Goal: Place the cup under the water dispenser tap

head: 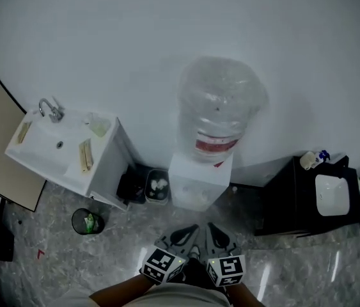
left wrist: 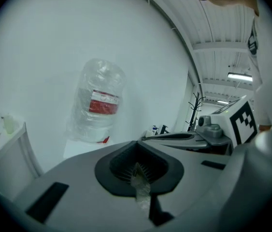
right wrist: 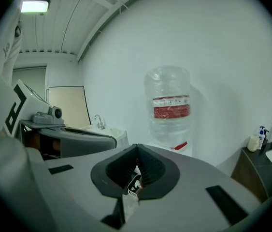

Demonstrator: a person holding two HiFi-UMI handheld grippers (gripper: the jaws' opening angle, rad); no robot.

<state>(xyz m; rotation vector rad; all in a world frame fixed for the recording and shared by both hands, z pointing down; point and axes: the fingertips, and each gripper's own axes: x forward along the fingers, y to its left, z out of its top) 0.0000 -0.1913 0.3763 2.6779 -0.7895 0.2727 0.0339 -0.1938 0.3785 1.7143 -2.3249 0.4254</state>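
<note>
Head view: glossy grey marbled floor [head: 282, 267], plain white wall [head: 167, 24]. Water dispenser [head: 200, 178] against that wall, with a boxy white base and a clear rounded bottle [head: 221, 104] in crinkled film, red label. Left of it, white sink unit [head: 106, 165] with chrome tap [head: 50, 110]; small translucent vessel [head: 96, 125] on top, maybe the cup, cannot tell. Right of it, black cabinet [head: 282, 203] holding a white basin [head: 332, 194]. Round black bin [head: 87, 221] on the floor. Left gripper [head: 186, 233] and right gripper [head: 215, 233] side by side, well apart from the dispenser.

Left gripper view: ribbed black pads [left wrist: 116, 166] pressed together, clear crumpled strip [left wrist: 141, 190] in the slot behind — dispenser beyond.

Right gripper view: jaws likewise closed tight — dispenser straight ahead.
</note>
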